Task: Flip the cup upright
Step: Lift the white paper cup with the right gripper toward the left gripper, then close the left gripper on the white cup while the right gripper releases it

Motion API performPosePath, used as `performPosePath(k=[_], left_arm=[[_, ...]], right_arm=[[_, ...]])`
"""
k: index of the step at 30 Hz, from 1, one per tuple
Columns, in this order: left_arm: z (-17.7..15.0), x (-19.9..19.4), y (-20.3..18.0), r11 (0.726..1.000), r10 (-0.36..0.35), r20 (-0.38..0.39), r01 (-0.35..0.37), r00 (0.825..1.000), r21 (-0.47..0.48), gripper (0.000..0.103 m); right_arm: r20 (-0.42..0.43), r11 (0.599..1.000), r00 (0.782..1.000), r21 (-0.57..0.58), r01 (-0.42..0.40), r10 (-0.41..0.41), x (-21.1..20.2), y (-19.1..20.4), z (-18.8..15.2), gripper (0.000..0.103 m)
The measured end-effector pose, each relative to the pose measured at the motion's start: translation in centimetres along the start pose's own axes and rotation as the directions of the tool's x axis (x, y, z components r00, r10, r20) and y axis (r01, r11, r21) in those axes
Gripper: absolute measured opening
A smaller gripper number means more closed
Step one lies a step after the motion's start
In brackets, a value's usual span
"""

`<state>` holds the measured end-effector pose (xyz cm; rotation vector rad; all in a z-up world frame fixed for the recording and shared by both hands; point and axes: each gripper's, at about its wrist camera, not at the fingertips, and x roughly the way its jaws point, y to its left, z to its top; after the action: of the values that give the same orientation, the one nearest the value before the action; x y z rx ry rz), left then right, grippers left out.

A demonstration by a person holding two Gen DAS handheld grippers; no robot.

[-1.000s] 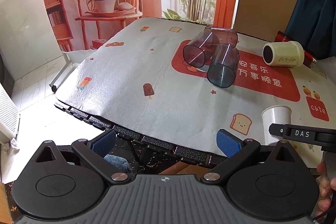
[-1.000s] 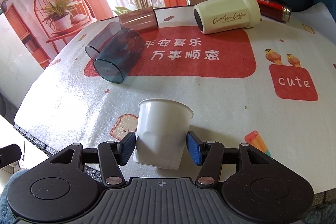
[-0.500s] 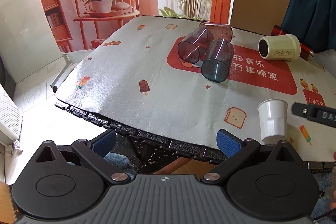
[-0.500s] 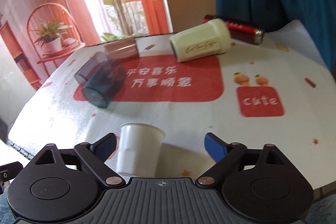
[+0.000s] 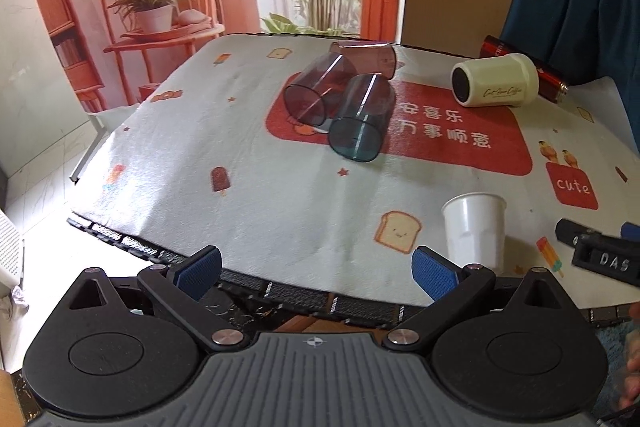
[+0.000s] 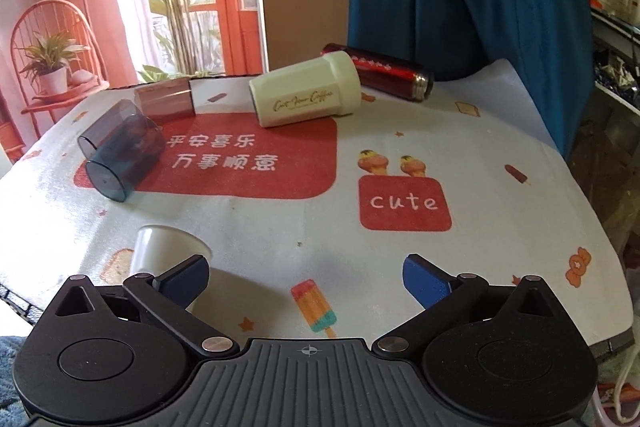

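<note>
- White and smooth-walled, your cup [image 5: 474, 229] stands upright on the printed tablecloth [image 5: 256, 163] near its front edge, mouth up, flaring slightly to a rolled rim.
- From your right wrist view the cup [image 6: 160, 251] sits just left of the right gripper [image 6: 306, 277], partly hidden behind its left finger; the jaws are spread wide with nothing between them.
- Your left gripper [image 5: 316, 267] hangs at the table's front edge, jaws likewise wide apart and empty.
- Readable writing: "cute" on a red patch [image 6: 404, 203], and Chinese characters on the large red panel [image 6: 240, 159].
- Script on the cream tumbler [image 6: 306, 95], which lies on its side, is too small to read surely.
- "DAS" shows on the black part [image 5: 608, 259] at the left view's right edge.
</note>
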<state>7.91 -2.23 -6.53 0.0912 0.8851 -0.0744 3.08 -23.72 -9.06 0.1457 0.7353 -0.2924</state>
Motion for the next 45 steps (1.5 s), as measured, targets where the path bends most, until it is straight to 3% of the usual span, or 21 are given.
performPosePath(k=[8,16,23,41,42,44,45], left_arm=[[2.1,2.6,-5.4,0.993,-0.095,0.016,0.093,0.995,0.075,0.097],[2.6,6.4,-8.4,0.983,-0.155,-0.051,0.159,0.987,0.087,0.091],[2.6,7.9,-9.7,0.973,-0.198,-0.059,0.203,0.979,0.111,0.091],[1.9,10.2,-10.1,0.967,-0.212,-0.139,0.228,0.967,0.110,0.077],[1.9,10.4,-10.1,0.968,-0.206,-0.146,0.223,0.968,0.111,0.075],[1.7,10.8,-10.0,0.968,-0.207,-0.163,0.226,0.965,0.107,0.061],[1.7,10.8,-9.8,0.969,-0.208,-0.166,0.227,0.964,0.101,0.061]], right_arm=[[-0.026,0.996,0.998,0.074,0.052,-0.051,1.8,-2.8,-0.2,0.103],[-0.077,0.992,0.995,0.100,0.075,-0.067,3.9,-4.0,-0.5,0.103],[-0.097,0.990,0.993,0.115,0.079,-0.068,4.7,-4.3,-0.5,0.103],[-0.105,0.990,0.993,0.121,0.071,-0.058,4.9,-4.3,-0.6,0.103],[-0.104,0.990,0.993,0.120,0.070,-0.058,4.9,-4.3,-0.5,0.103],[-0.105,0.990,0.993,0.121,0.070,-0.058,4.9,-4.3,-0.5,0.103],[-0.105,0.990,0.993,0.122,0.070,-0.057,4.9,-4.3,-0.5,0.103]])
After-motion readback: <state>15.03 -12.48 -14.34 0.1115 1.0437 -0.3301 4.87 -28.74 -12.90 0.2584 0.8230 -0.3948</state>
